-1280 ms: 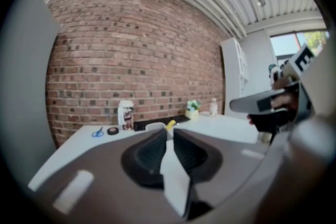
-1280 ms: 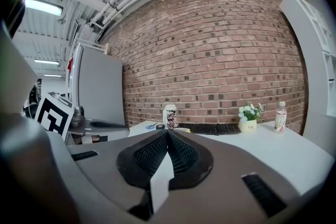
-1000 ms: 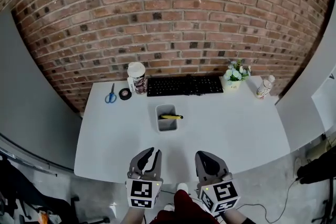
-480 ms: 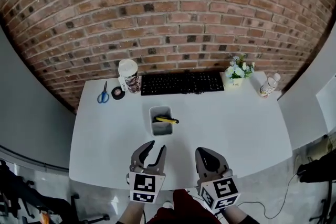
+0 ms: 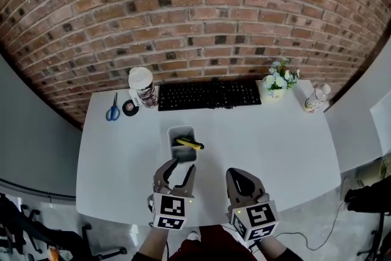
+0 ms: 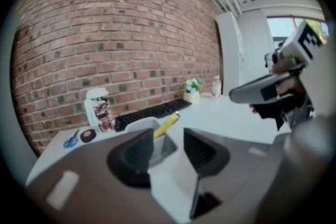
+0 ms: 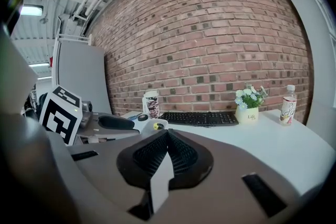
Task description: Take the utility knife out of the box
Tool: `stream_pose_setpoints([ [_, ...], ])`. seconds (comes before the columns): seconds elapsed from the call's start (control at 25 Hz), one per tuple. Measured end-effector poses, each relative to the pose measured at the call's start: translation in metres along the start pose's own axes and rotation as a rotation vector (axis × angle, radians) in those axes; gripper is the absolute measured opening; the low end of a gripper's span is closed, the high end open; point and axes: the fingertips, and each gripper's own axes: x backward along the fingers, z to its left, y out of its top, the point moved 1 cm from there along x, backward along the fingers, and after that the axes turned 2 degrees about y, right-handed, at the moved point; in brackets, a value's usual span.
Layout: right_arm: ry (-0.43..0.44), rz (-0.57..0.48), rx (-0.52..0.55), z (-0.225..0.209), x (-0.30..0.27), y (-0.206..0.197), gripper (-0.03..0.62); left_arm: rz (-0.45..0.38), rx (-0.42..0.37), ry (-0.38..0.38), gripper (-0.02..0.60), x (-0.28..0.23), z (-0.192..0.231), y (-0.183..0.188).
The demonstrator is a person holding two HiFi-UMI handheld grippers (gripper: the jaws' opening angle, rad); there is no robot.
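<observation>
A yellow utility knife [image 5: 189, 143] lies tilted in a small grey box [image 5: 173, 131] at the middle of the white table, one end resting over the box's right rim. My left gripper [image 5: 183, 165] hovers just short of the box. Its jaws have just been opening and stand open, with nothing between them. In the left gripper view the knife [image 6: 166, 124] and box [image 6: 137, 124] show beyond the gap of the left gripper [image 6: 168, 139]. My right gripper [image 5: 234, 173] is shut and empty, to the right of the left one and nearer the table's front edge.
Along the back by the brick wall stand a black keyboard [image 5: 209, 95], a lidded cup [image 5: 142, 86], blue scissors [image 5: 112, 108], a black tape roll [image 5: 129, 107], a flower pot [image 5: 278, 84] and a bottle [image 5: 314, 98].
Both grippers have moved forward over the table towards the box. The left gripper's jaws have spread wider apart. The right gripper stays shut.
</observation>
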Motion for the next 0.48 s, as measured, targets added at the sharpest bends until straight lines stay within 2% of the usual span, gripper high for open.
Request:
stream_pose_setpoints([
  [0.32, -0.012, 0.015, 0.011, -0.017, -0.017, -0.005, 0.008, 0.048, -0.011, -0.018, 0.167, -0.029, -0.001, -0.007],
  [0.48, -0.016, 0.022, 0.015, -0.023, -0.026, -0.008, 0.008, 0.076, -0.071, -0.005, 0.169, -0.041, 0.001, -0.010],
])
